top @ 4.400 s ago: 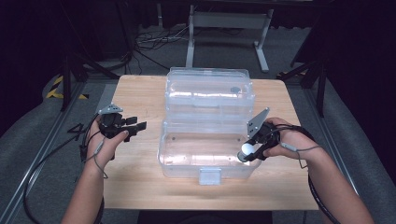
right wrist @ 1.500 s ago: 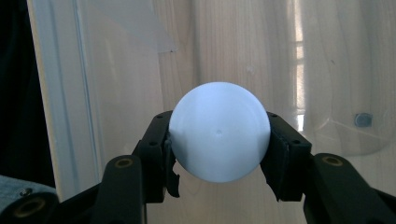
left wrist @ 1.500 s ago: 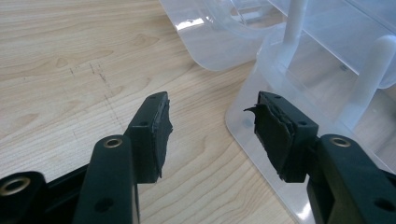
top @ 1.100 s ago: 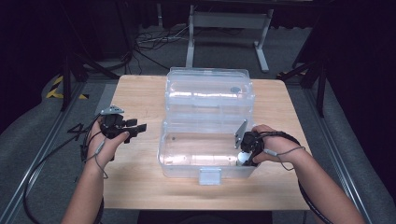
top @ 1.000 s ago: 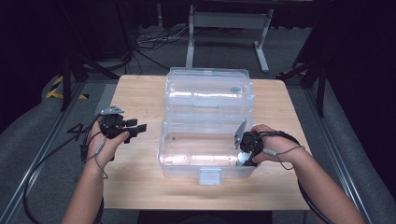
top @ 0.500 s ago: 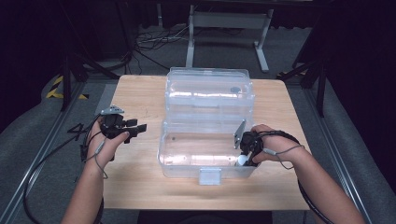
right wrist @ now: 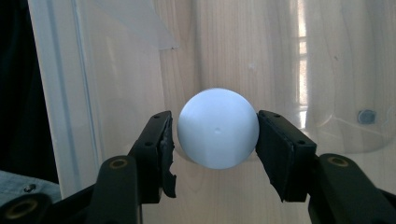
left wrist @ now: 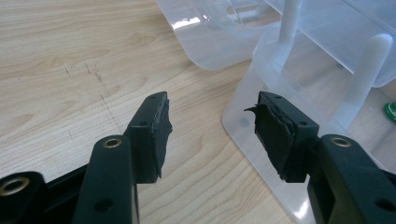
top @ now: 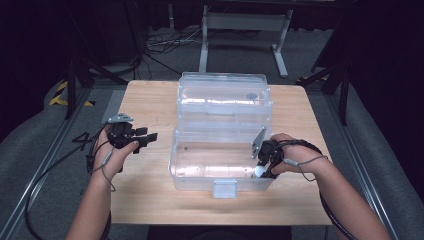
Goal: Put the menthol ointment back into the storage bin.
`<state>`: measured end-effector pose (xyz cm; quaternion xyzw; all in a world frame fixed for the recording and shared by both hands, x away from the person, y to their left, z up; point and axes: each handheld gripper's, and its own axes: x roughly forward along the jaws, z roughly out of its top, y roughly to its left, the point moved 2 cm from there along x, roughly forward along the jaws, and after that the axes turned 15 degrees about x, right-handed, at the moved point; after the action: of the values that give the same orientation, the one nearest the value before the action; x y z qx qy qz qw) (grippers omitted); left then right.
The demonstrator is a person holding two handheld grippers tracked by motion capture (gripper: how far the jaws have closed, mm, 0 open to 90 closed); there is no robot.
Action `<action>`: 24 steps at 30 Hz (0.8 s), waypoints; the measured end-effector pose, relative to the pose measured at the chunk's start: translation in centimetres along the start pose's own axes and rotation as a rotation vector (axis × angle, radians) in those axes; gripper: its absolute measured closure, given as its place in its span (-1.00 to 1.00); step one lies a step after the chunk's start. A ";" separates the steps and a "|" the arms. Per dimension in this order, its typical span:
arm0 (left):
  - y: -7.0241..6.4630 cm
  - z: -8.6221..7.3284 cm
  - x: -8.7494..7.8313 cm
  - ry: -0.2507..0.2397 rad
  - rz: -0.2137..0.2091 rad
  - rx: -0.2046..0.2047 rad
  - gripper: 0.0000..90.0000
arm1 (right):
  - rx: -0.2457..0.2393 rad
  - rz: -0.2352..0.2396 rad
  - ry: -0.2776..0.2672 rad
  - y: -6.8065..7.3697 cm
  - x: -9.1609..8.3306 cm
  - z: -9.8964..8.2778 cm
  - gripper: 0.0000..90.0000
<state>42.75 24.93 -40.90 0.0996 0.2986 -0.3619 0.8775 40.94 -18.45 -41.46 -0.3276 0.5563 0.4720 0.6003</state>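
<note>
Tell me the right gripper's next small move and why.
Probably lift the right gripper straight up out of the clear plastic box. Its fingers, which have just been opening, look barely parted from the pale blue ball inside the box.

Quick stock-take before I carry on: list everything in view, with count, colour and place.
Storage box: 1, clear plastic, lid open, middle of the table.
Ball: 1, white, inside the box at its right end, between the right gripper's jaws.
Small round thing: 1, dark, at the open lid's far right; too small to identify.
Table: 1, light wood, under the box.
Metal stand: 1, grey, on the floor beyond the table.
Cables: several, dark, on the floor beyond the table.
Left gripper: 1, black, jaws open and empty, just left of the box.
Right gripper: 1, black, reaching into the box; jaws have just been opening beside the ball.
Forearms: 2, entering from the bottom.
</note>
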 end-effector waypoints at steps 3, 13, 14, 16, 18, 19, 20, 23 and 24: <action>-0.1 0.2 -0.1 -0.005 -0.002 0.005 0.02 | 0.007 0.003 -0.022 0.1 -0.4 0.0 0.04; -0.5 0.4 -0.3 -0.013 -0.007 0.014 0.02 | 0.030 -0.006 -0.114 0.0 -2.3 -0.3 0.05; -0.5 0.4 -0.3 -0.013 -0.009 0.013 0.02 | 0.038 -0.003 -0.126 0.0 -2.5 -0.3 0.05; -0.6 0.4 -0.4 -0.015 -0.011 0.013 0.02 | 0.043 -0.009 -0.148 0.0 -2.9 -0.3 0.05; -0.6 0.4 -0.4 -0.016 -0.012 0.016 0.02 | 0.041 -0.008 -0.178 -0.1 -3.3 -0.3 0.06; -0.6 0.3 -0.5 -0.016 -0.012 0.015 0.02 | 0.053 -0.002 -0.196 -0.1 -3.5 -0.2 0.05; -0.6 0.3 -0.5 -0.015 -0.010 0.010 0.02 | 0.057 0.000 -0.212 -0.1 -3.7 -0.2 0.03; -0.5 0.1 -0.6 -0.015 -0.005 0.005 0.02 | 0.064 -0.014 -0.242 -0.2 -4.3 -0.1 0.02; -0.5 0.1 -0.6 -0.015 -0.004 0.005 0.02 | 0.069 -0.016 -0.256 -0.3 -4.5 0.0 0.02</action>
<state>42.10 24.87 -40.39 0.0987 0.2914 -0.3652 0.8786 41.46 -19.49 -37.09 -0.2484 0.4885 0.4858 0.6809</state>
